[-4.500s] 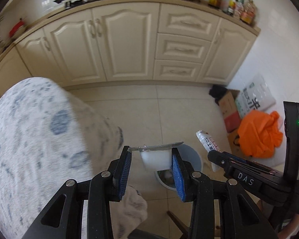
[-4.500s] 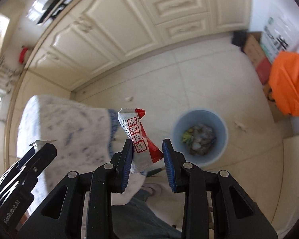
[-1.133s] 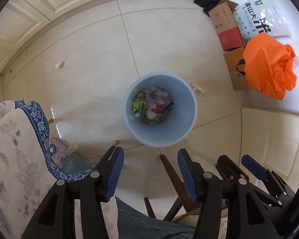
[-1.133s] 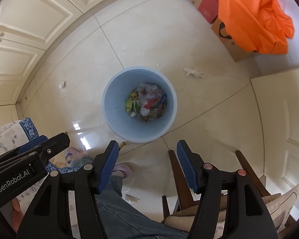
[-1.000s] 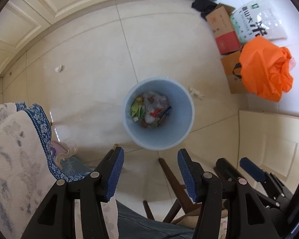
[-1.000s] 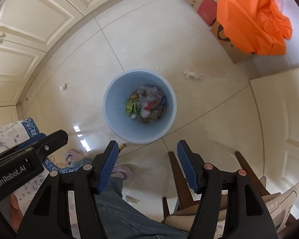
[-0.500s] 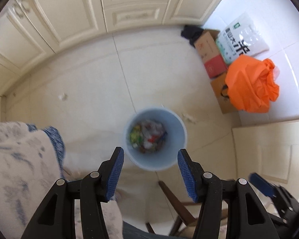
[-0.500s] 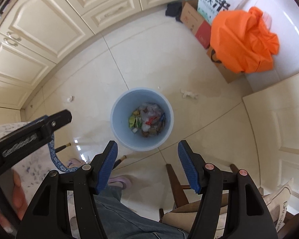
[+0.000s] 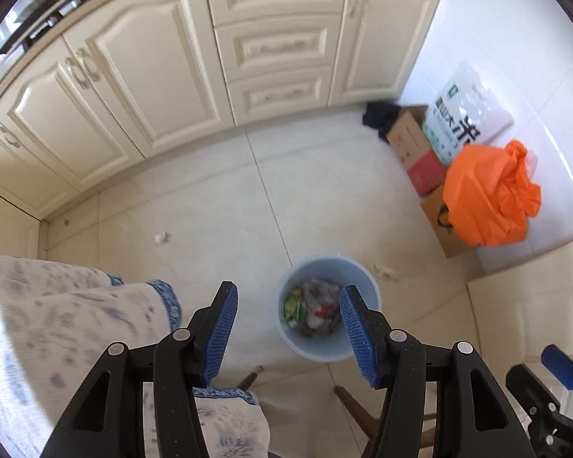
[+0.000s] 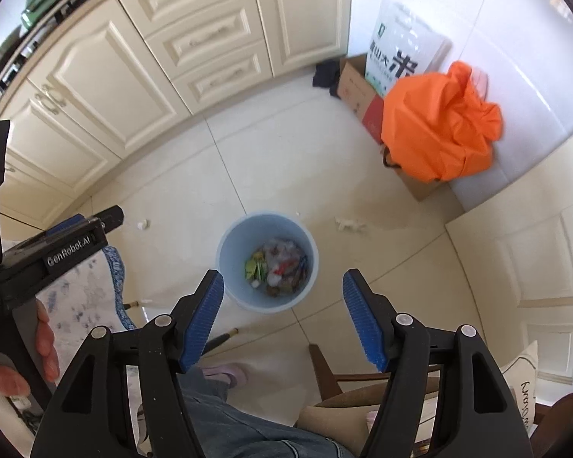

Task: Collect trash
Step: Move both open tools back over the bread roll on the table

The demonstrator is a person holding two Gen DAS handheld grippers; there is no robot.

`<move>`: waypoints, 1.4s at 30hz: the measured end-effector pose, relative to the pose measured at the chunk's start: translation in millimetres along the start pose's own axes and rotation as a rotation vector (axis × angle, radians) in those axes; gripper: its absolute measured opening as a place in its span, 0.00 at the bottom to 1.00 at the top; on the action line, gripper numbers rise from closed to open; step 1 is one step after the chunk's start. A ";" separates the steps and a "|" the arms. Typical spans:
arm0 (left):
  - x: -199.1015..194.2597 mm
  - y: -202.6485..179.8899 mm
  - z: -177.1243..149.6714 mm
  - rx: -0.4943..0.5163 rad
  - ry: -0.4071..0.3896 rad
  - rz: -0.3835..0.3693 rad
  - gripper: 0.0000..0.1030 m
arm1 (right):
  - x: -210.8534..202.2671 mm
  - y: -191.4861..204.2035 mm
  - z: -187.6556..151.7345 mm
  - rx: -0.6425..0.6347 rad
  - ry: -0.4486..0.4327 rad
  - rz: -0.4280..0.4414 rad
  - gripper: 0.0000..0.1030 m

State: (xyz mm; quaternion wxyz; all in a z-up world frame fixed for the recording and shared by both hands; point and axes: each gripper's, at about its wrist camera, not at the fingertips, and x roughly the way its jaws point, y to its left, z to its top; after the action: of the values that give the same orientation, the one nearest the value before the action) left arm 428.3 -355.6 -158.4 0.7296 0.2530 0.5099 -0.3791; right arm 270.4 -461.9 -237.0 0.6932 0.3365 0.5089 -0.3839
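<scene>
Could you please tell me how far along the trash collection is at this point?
Done: the blue bin already holds a pile of wrappers. In hand: nothing; the left gripper is open and empty, and the right gripper is empty, its jaws opening. Left: a crumpled scrap lies on the floor right of the bin, and a small white scrap lies to its left.

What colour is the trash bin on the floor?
The trash bin is light blue, clearest in the right wrist view.

Bright daylight, strong fisheye bending at the edges; the patterned cloth left of the blue bin is motion-blurred, the wall beyond washed out
</scene>
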 end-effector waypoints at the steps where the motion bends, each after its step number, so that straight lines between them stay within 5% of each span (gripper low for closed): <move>1: -9.1 1.2 -5.2 -0.009 -0.018 0.002 0.51 | -4.1 0.6 -1.4 -0.005 -0.010 0.002 0.65; 10: -105.8 40.9 -55.6 -0.080 -0.208 -0.008 0.51 | -29.1 22.7 -4.6 -0.063 -0.058 0.048 0.66; 20: -199.9 128.4 -144.2 -0.258 -0.346 0.070 0.51 | -55.7 115.0 2.8 -0.266 -0.128 0.145 0.66; 30: -265.0 200.4 -254.1 -0.508 -0.314 0.273 0.52 | -77.4 224.4 -27.3 -0.537 -0.137 0.358 0.69; 42: -309.0 193.0 -359.4 -0.763 -0.237 0.446 0.52 | -97.3 308.0 -97.2 -0.860 -0.103 0.470 0.69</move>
State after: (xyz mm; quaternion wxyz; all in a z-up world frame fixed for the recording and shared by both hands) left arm 326.9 120.1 0.8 0.8877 0.0249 0.4591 -0.0242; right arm 478.1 -212.5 -144.7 0.8613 0.1064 0.4966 0.0116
